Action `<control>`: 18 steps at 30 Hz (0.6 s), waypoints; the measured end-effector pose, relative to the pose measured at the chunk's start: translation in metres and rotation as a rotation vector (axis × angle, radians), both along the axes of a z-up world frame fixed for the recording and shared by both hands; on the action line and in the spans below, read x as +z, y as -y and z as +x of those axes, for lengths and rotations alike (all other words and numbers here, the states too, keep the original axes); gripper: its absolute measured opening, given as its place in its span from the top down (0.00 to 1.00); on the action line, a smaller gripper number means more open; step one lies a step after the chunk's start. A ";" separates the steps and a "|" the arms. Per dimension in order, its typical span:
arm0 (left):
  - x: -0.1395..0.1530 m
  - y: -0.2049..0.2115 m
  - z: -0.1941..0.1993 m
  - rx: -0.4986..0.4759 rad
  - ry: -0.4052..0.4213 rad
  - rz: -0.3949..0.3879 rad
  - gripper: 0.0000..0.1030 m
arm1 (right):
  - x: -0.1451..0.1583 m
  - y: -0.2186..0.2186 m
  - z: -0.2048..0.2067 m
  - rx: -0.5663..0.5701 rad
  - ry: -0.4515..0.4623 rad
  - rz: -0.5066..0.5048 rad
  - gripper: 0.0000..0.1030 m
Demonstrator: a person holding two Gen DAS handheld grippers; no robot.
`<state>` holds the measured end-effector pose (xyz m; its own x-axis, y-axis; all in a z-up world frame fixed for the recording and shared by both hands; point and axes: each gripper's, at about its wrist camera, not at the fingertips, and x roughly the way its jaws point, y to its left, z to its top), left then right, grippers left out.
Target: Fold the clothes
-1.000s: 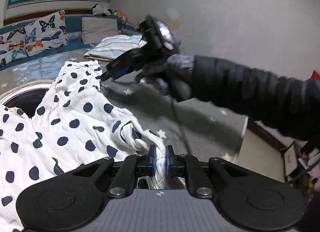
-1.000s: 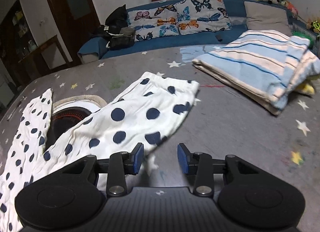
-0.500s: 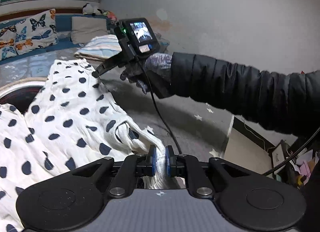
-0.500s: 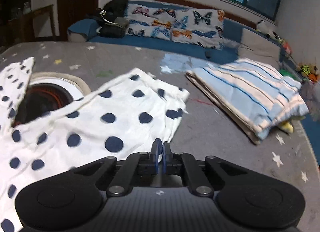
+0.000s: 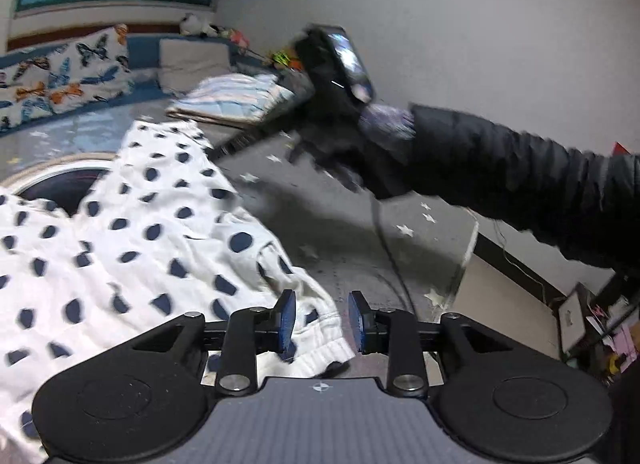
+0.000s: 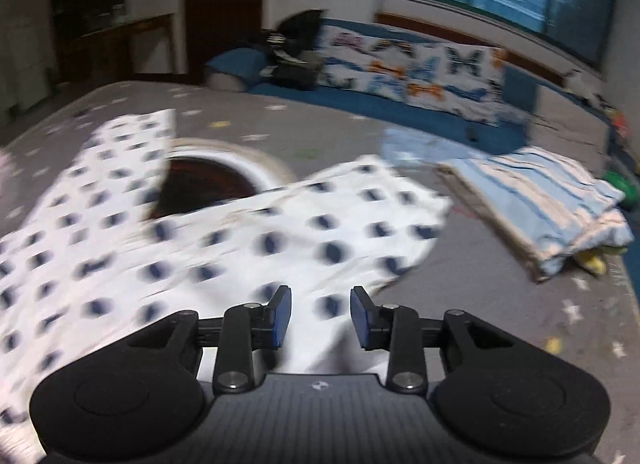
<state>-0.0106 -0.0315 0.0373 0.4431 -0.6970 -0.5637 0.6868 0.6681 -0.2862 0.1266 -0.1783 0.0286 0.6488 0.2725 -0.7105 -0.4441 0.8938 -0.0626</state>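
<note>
Both the left gripper and the right gripper gape wide over the polka-dot garment — apparently released so it lies spread flat on the bed for folding.

Folded blanket right of garment

The dotted garment is looking like soft, matt, crinkled cloth with a ribbed hem. The bed cover is showing as flat, matt grey fabric. The left claw is appearing as matt black plastic with blue pads and shiny metal screws. The sleeve is looking quilted and slightly glossy.
</note>
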 end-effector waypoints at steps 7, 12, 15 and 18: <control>-0.003 -0.049 -0.018 0.232 0.025 0.049 0.68 | -0.007 -0.036 -0.064 0.169 -0.005 -0.036 0.69; -0.008 -0.084 -0.029 0.403 0.021 0.095 0.68 | -0.019 -0.037 -0.082 0.171 -0.031 -0.095 0.69; -0.013 -0.100 -0.033 0.478 0.000 0.110 0.68 | -0.021 -0.029 -0.089 0.141 -0.034 -0.103 0.69; -0.021 -0.108 -0.039 0.526 -0.026 0.127 0.64 | -0.013 -0.021 -0.098 0.112 -0.021 -0.075 0.68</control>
<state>-0.0496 0.0767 0.0160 0.6986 -0.3107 -0.6445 0.2443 0.9502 -0.1933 0.0289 -0.1573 0.0161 0.6019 0.2880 -0.7448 -0.5431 0.8315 -0.1173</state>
